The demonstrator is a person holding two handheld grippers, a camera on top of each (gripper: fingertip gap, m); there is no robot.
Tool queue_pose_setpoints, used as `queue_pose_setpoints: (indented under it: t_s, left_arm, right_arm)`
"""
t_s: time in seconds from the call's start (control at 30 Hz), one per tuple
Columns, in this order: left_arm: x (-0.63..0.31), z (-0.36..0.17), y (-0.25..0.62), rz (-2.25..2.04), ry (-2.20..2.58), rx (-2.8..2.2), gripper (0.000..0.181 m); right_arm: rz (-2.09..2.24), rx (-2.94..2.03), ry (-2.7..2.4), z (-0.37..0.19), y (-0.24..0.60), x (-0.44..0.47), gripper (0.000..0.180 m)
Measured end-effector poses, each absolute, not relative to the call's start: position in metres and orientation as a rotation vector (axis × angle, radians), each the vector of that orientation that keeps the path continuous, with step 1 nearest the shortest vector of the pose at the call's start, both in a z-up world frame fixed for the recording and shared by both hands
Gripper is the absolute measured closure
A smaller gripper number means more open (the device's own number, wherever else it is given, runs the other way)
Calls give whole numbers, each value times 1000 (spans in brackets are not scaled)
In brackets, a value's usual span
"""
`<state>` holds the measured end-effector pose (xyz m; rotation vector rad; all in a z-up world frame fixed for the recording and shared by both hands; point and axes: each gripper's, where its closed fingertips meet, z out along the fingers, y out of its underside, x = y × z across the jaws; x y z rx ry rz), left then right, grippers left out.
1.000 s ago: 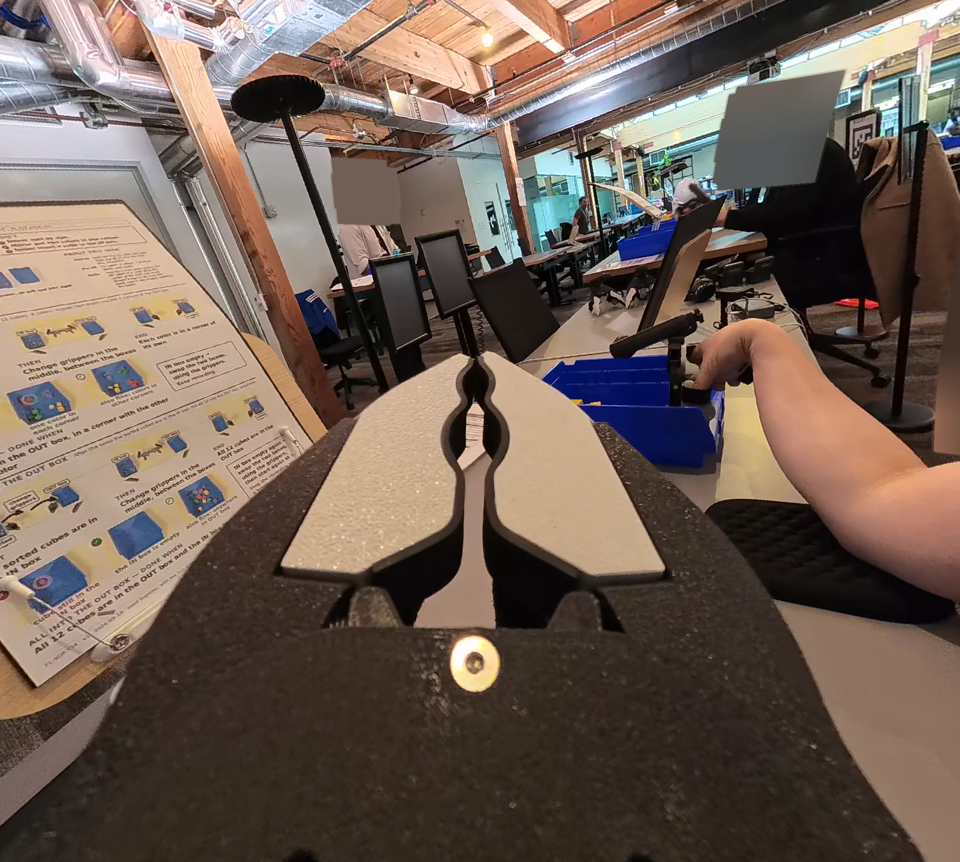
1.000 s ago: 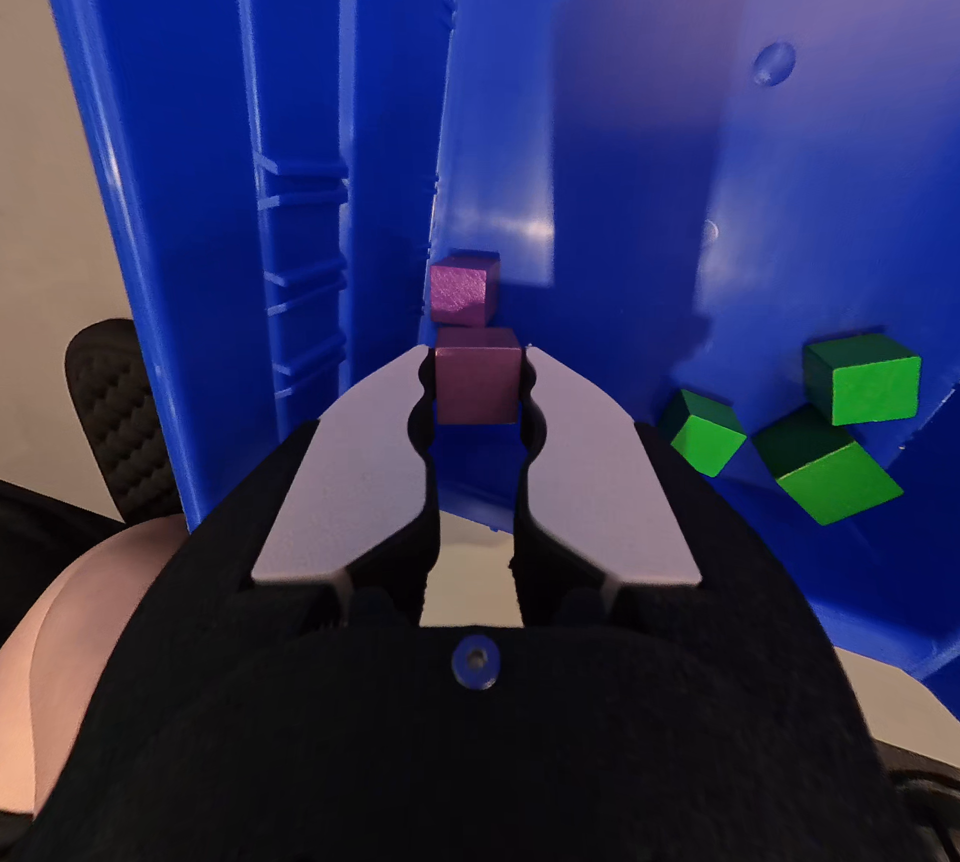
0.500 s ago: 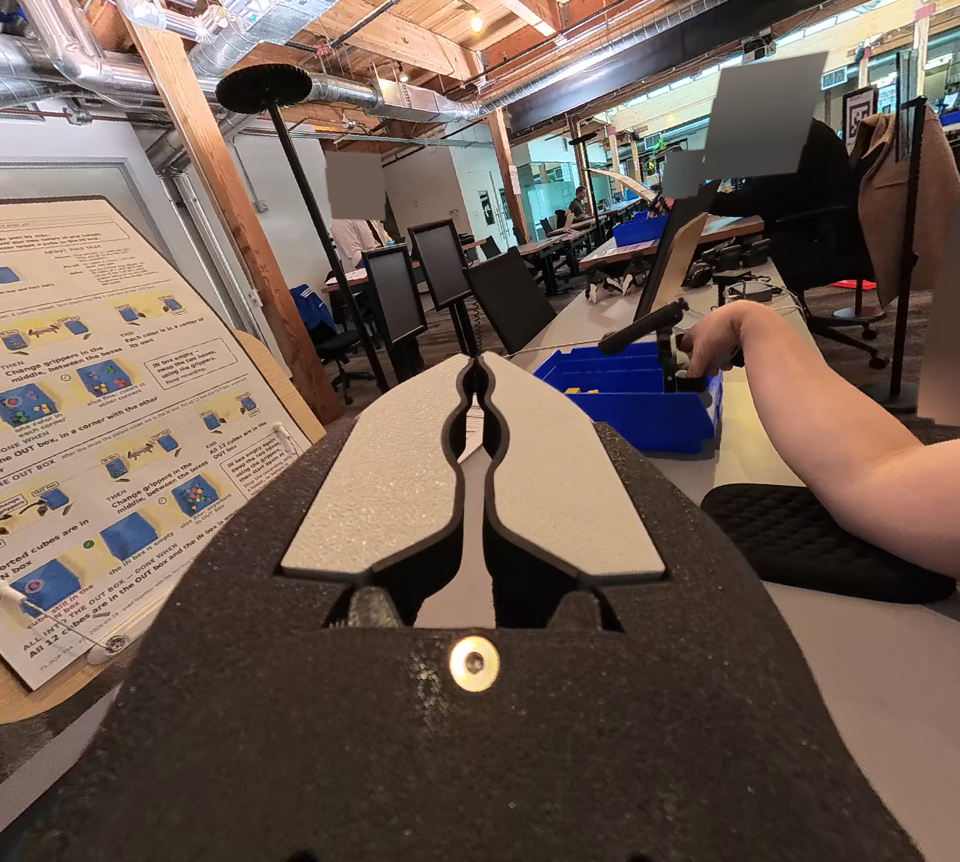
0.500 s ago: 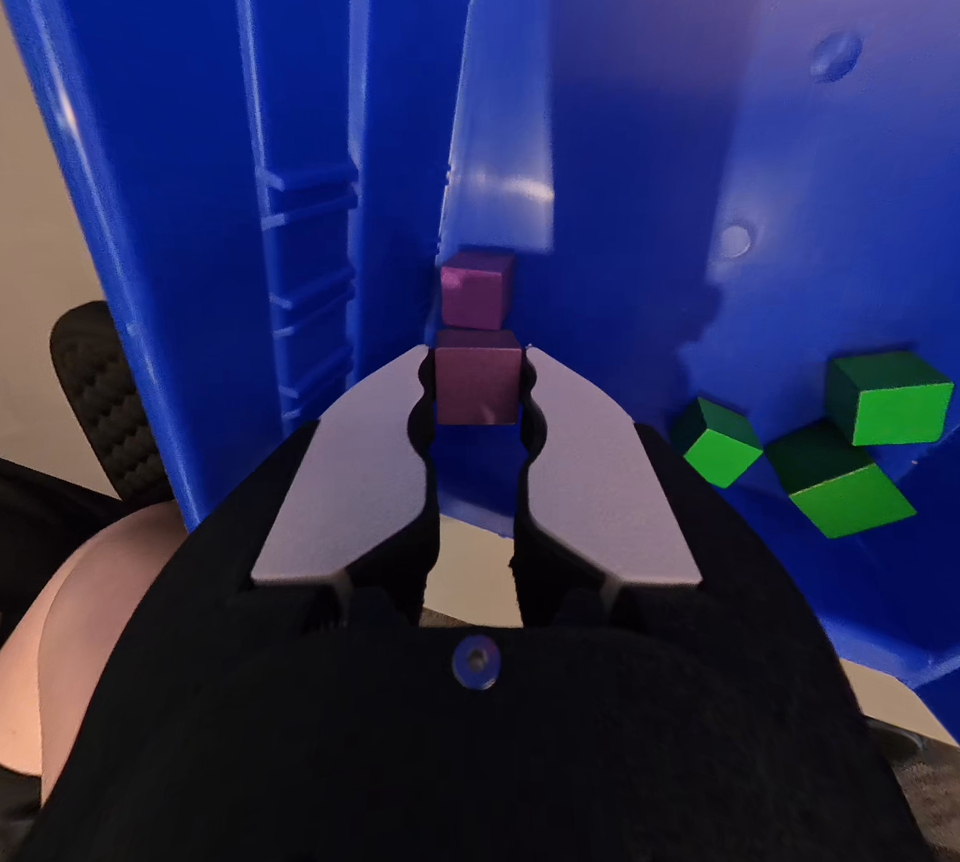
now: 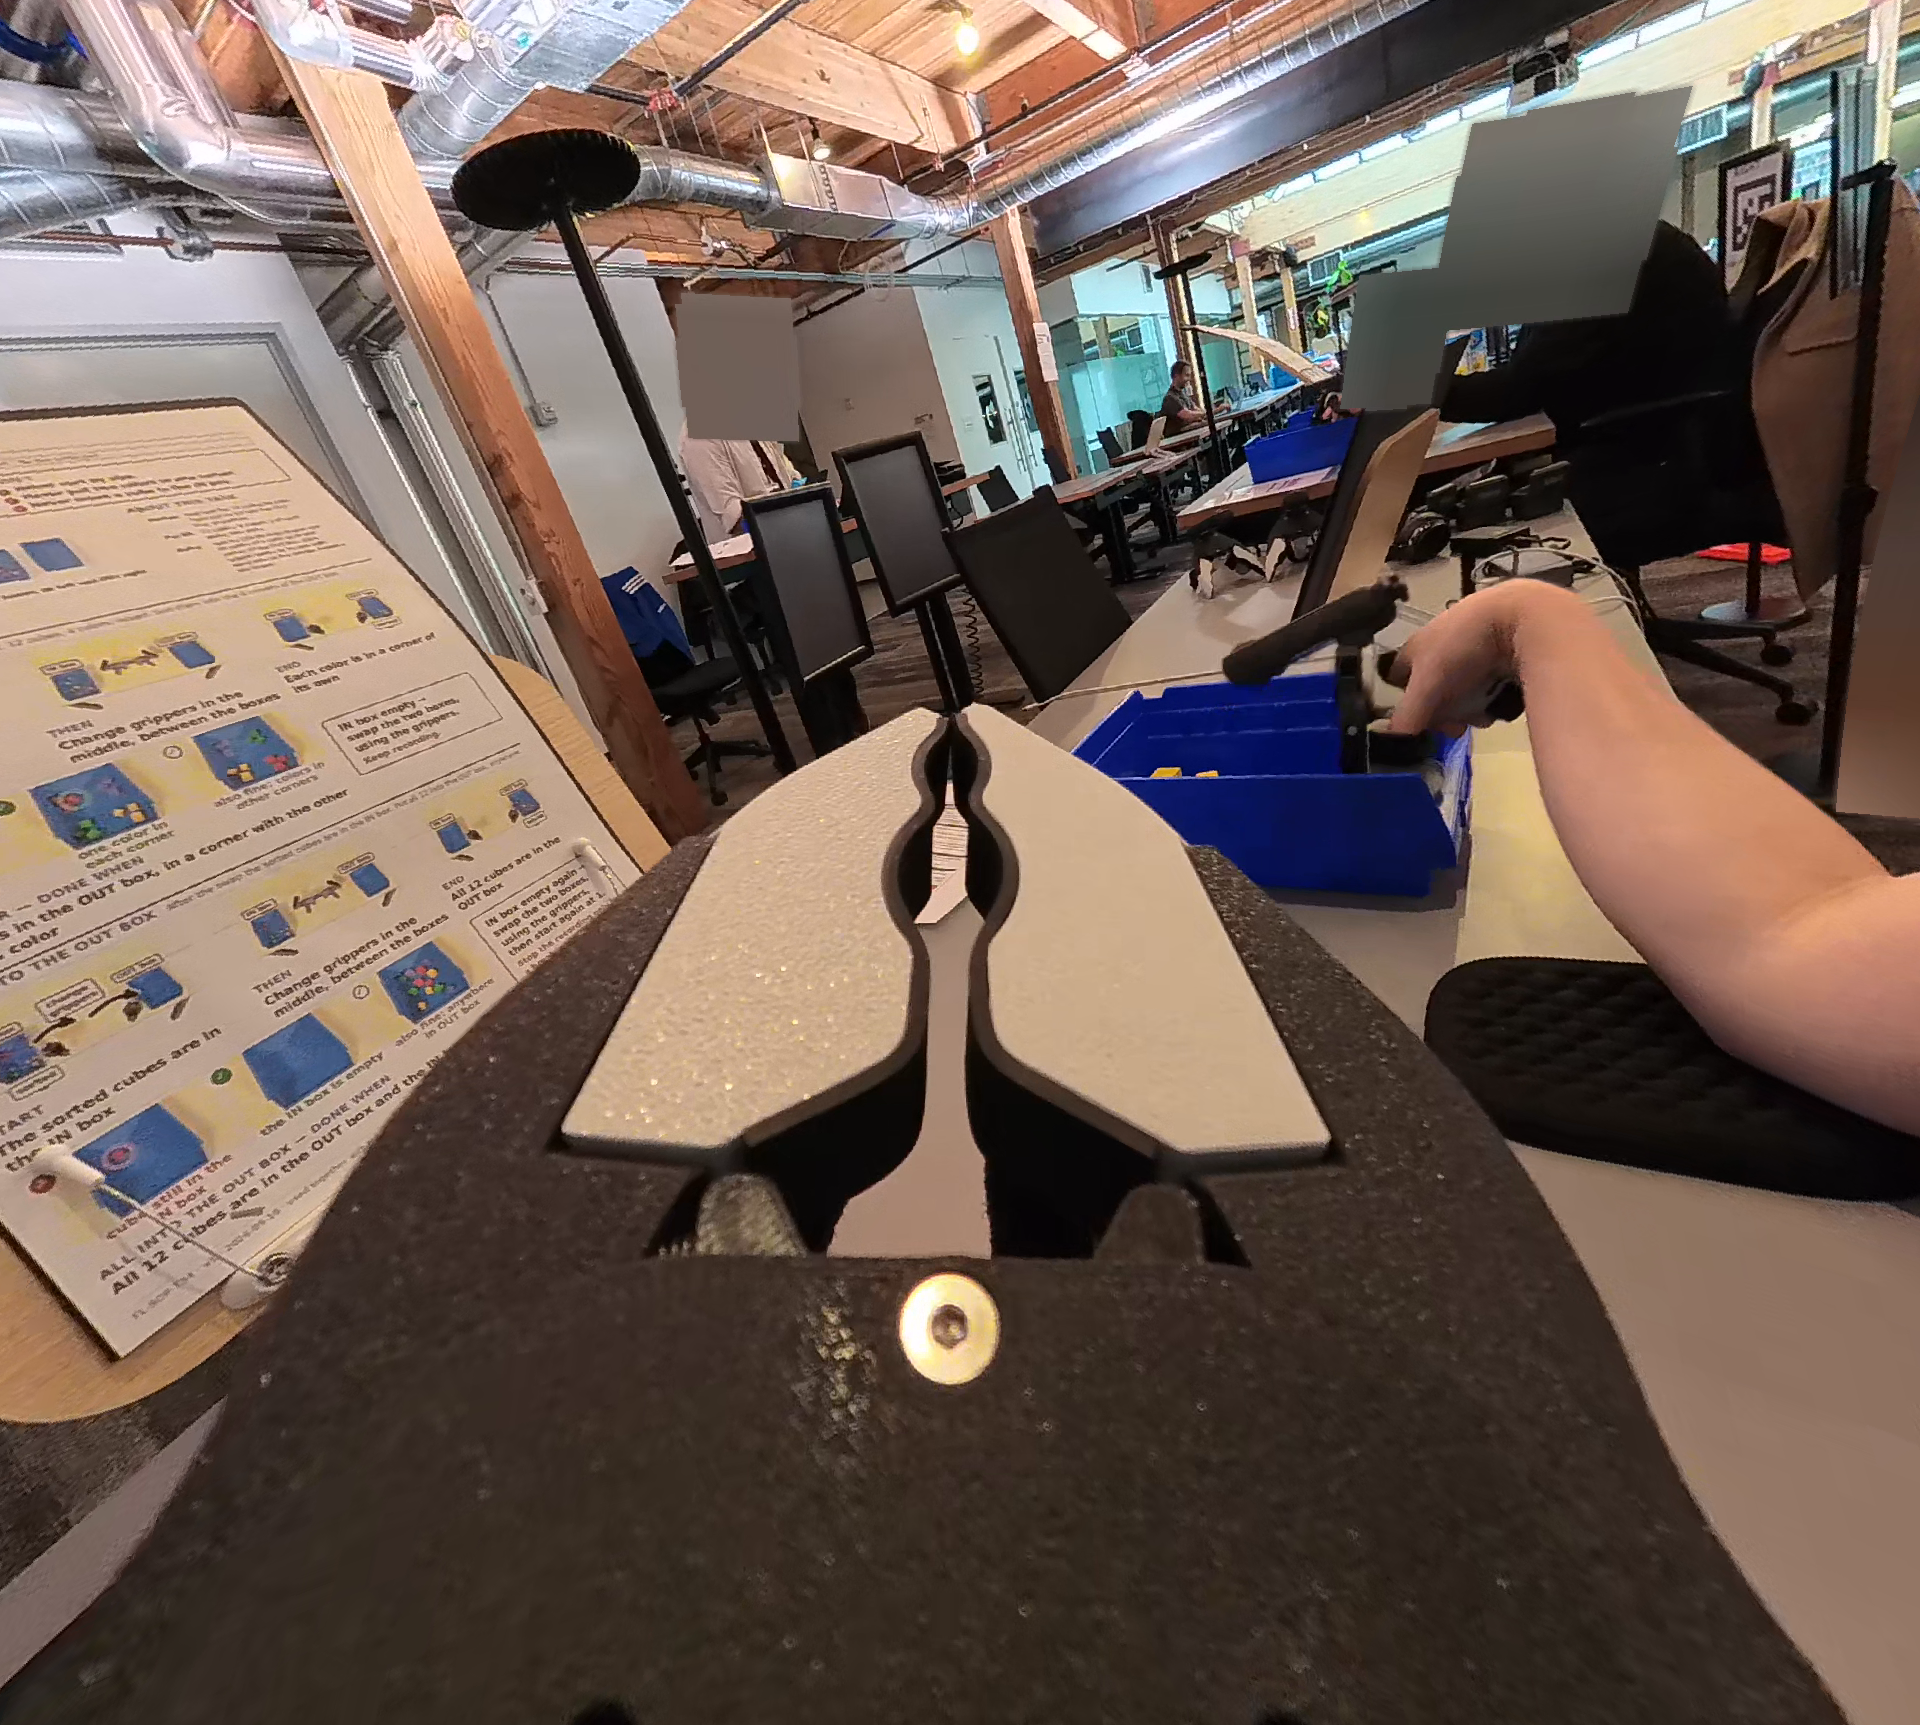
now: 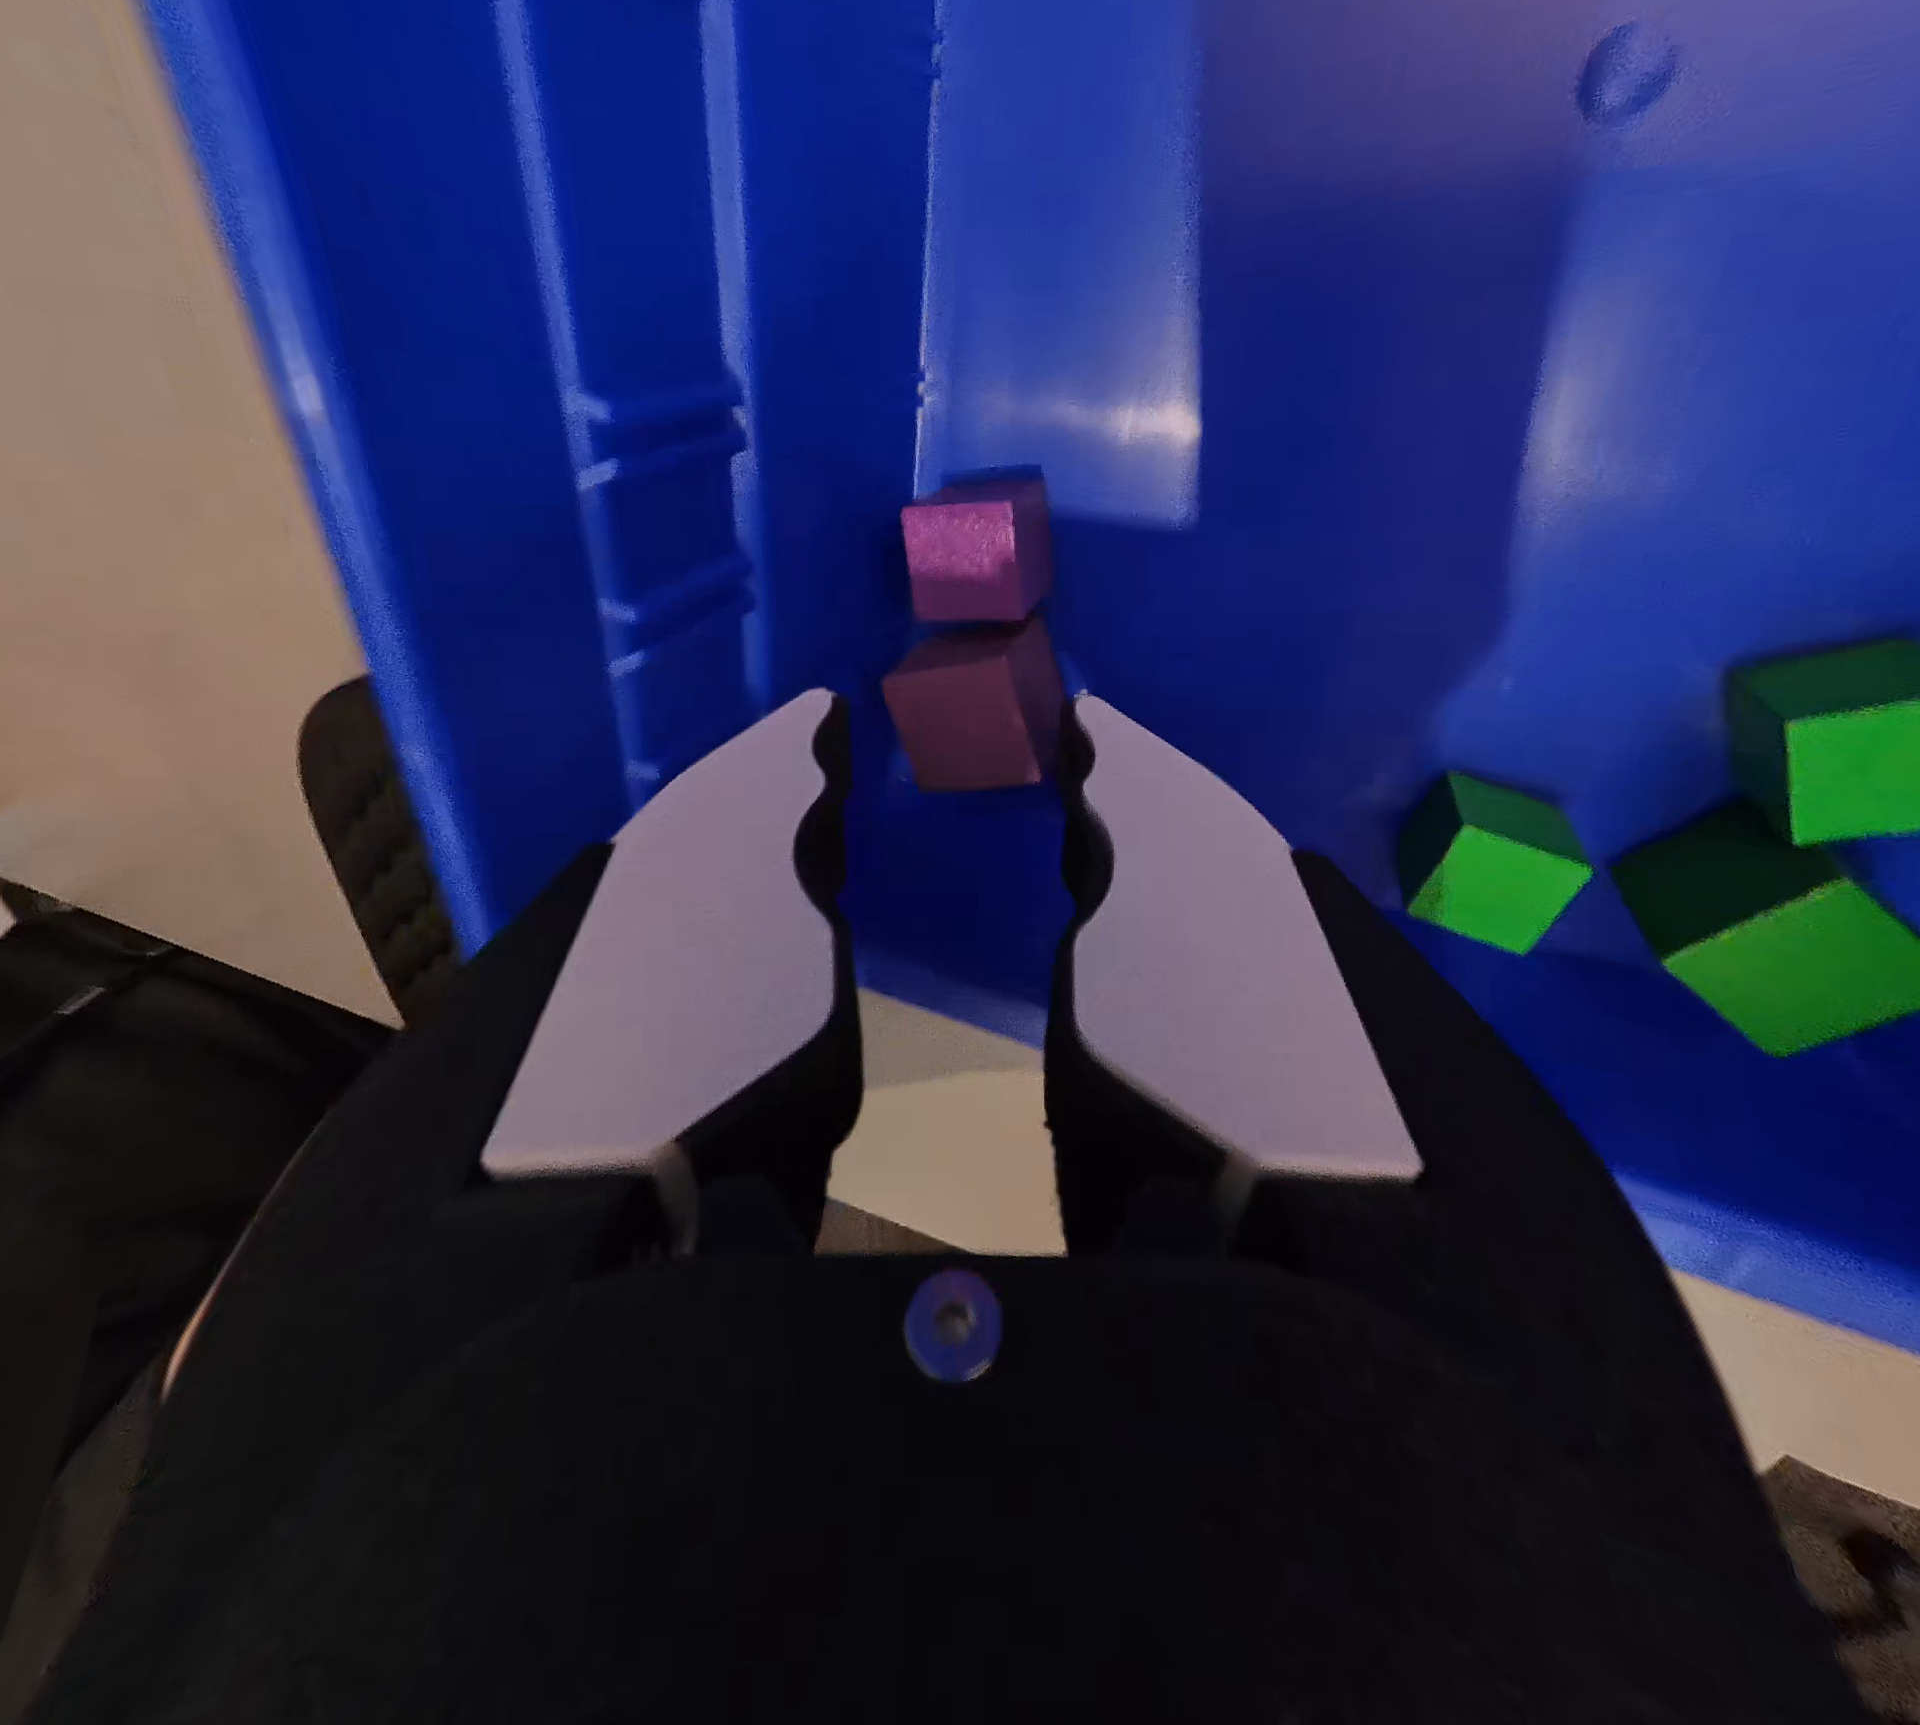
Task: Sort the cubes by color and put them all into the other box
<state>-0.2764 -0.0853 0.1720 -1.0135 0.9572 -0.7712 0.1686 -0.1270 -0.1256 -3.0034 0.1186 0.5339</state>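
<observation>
Your right gripper (image 6: 951, 740) stands wide, the darker purple cube (image 6: 971, 714) loose between its tips, tilted against the other purple cube (image 6: 961, 558) in the blue box (image 6: 1299, 221) corner. Pull out crooked and you'll knock it toward the green cubes (image 6: 1766, 937). Left gripper (image 5: 961, 735) pinched together, empty.

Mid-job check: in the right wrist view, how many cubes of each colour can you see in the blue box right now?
Purple cubes: 2, the far one in the corner and the near one between the open fingers of the right hand-held gripper
Green cubes: 3, at and
Total: 5 cubes visible in the blue box
</observation>
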Motion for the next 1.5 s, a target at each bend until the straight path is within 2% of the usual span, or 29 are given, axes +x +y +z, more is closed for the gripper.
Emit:
queue_pose_setpoints:
  t_s: [0.2,0.43,0.57,0.7,0.77,0.9,0.93,1.27,1.43,1.5]
  left_arm:
    - [-289,183,-82,-715,917,-1000,181]
    - [-385,197,-38,-279,755,-1204,180]
    - [-495,152,11,185,756,-1531,166]
    - [-626,60,43,573,894,-1986,146]
    - [-665,16,49,641,1044,-2092,144]
    - [-712,-44,60,715,1325,-2181,154]
    - [-717,-53,63,698,1360,-2210,151]
    - [-759,-112,90,769,1613,-2429,140]
    - [-756,-121,109,715,1576,-2451,135]
    - [-756,-123,111,705,1600,-2467,138]
  right_arm:
    - [450,-2712,291,-69,-133,185,139]
    - [295,-2075,155,64,-117,185,142]
    - [349,-1679,-208,142,-123,127,128]
    - [381,-1473,-379,186,-131,85,131]
    - [436,-1379,-434,202,-131,68,134]
    - [565,-1336,-501,207,-126,42,133]
    - [562,-1358,-500,204,-122,40,133]
    - [520,-1400,-567,200,-116,18,132]
    - [514,-1433,-602,195,-108,7,132]
    - [511,-1461,-616,191,-103,3,132]
